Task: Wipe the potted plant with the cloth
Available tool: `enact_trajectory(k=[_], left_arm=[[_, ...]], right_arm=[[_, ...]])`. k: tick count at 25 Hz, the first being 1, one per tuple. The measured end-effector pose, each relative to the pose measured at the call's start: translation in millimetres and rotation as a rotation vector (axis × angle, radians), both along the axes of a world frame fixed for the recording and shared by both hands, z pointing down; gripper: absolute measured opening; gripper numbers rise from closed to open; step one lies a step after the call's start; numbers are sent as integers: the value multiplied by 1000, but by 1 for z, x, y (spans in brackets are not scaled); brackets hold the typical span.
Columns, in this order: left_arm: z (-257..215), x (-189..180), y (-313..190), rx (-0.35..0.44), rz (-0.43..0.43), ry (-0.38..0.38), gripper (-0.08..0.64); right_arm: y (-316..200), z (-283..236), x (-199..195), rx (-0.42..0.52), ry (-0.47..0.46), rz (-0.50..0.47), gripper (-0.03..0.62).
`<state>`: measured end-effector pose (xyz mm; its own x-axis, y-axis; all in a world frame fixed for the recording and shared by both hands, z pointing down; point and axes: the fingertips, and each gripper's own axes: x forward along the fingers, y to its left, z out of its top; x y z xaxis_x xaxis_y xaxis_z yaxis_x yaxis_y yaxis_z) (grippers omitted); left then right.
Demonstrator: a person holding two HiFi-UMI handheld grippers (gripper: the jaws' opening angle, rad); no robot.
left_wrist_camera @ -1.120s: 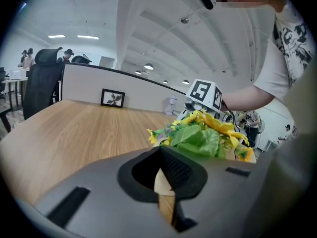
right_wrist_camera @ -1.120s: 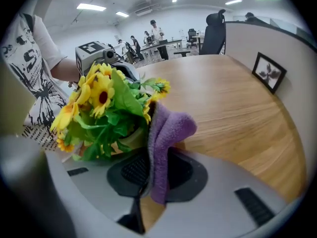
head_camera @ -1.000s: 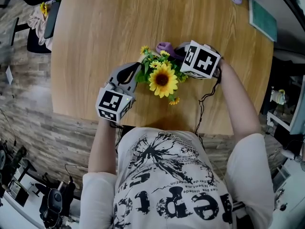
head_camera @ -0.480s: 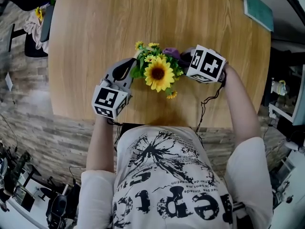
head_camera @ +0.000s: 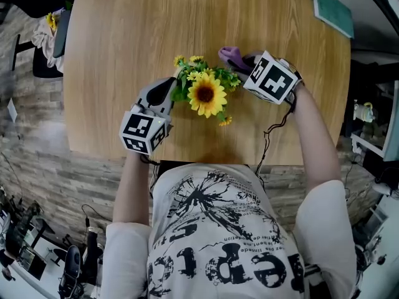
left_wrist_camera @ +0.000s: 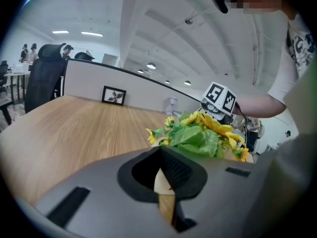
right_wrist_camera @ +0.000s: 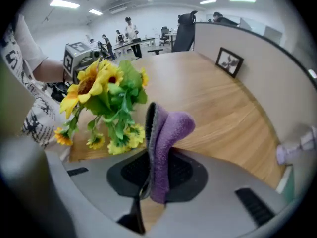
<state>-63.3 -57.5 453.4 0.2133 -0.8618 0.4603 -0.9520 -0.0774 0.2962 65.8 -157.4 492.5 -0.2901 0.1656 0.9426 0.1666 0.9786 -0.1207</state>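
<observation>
Round-cornered wooden table [head_camera: 124, 42] in an open office, over a stone-patterned floor [head_camera: 37, 161]. The potted plant [head_camera: 206, 95], a sunflower spray, stands midway along the near edge, a little in from it. The right gripper [right_wrist_camera: 151, 182] pinches a purple cloth [head_camera: 232, 56] just beside the blooms. The left gripper [left_wrist_camera: 162, 180] is closed at the plant's left; a cream sliver shows at its tips. A teal book [head_camera: 332, 12] lies at the far right corner. A partition [left_wrist_camera: 89, 83] carrying a picture frame [left_wrist_camera: 114, 95] backs the table.

Black lettering crosses the person's shirt [head_camera: 218, 263]; seen from above, its words cannot be read.
</observation>
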Motion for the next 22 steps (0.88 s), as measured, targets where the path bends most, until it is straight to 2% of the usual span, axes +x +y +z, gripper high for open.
enact_trajectory(k=[2,4,6,9,12,16,22], left_arm=[[2,0,2,1,-7,-14,5],[4,0,4,-3,-15,-32,5],[3,0,5,-7,-17,-68,4],[-12,-2,5,21,-18,-115,4],[-40,-11,7,86,-47,-122,3],[-78,-35,8,188,-16,-139,4],[-138,-82,8,318,49,-134,4]], right_arm=[[-16,-13,-16,86,-87,81,74],[-30,-39,-35,188,-242,143,74],[-37,-74,-55,269,-407,166,74],[-34,-122,-77,297,-561,191,74],[-25,-159,-92,302,-686,254,74],[-9,-184,-108,343,-769,356,74],[17,-202,-120,394,-804,548,74]])
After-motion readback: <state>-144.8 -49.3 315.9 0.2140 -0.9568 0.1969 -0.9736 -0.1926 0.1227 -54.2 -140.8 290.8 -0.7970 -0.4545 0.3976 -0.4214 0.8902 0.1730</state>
